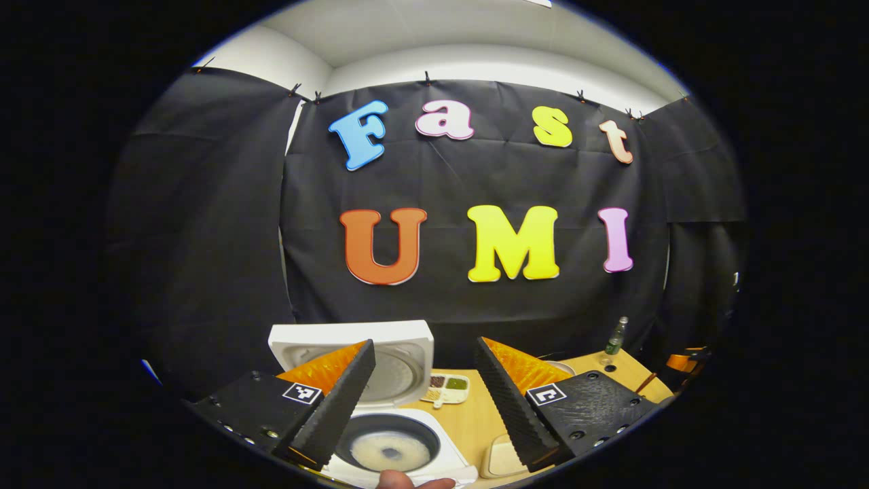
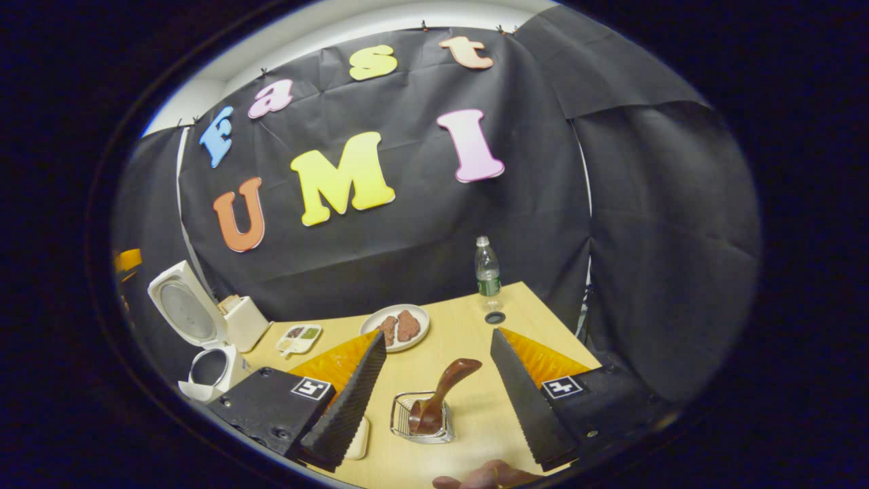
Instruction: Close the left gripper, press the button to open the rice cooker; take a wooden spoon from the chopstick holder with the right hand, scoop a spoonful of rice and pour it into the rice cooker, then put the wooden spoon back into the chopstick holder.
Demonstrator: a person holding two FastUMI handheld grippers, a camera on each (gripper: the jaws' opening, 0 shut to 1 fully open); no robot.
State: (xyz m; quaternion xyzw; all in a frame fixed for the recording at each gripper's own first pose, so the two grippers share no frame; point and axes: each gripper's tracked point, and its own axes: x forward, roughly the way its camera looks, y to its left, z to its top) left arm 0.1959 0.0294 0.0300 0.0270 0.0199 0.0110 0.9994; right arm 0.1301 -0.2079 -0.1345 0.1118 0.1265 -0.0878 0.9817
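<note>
— Wooden spoon (image 2: 441, 394) sits in the chopstick holder (image 2: 422, 418), near on the surface, between my spread right claw (image 2: 434, 390). Left claw (image 1: 421, 401) gapes above the open rice cooker (image 1: 387, 435).
— Risk?
— Probably nudging the light holder, tipping it.

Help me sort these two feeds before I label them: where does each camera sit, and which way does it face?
Left gripper view: rides the left gripper, jaws apart, looking down at the open rice cooker; a fingertip shows below.
Right gripper view: rides the right gripper, jaws apart, facing the wooden spoon in the chopstick holder; a hand shows below.
Shared: rice cooker, table, bottle.
</note>
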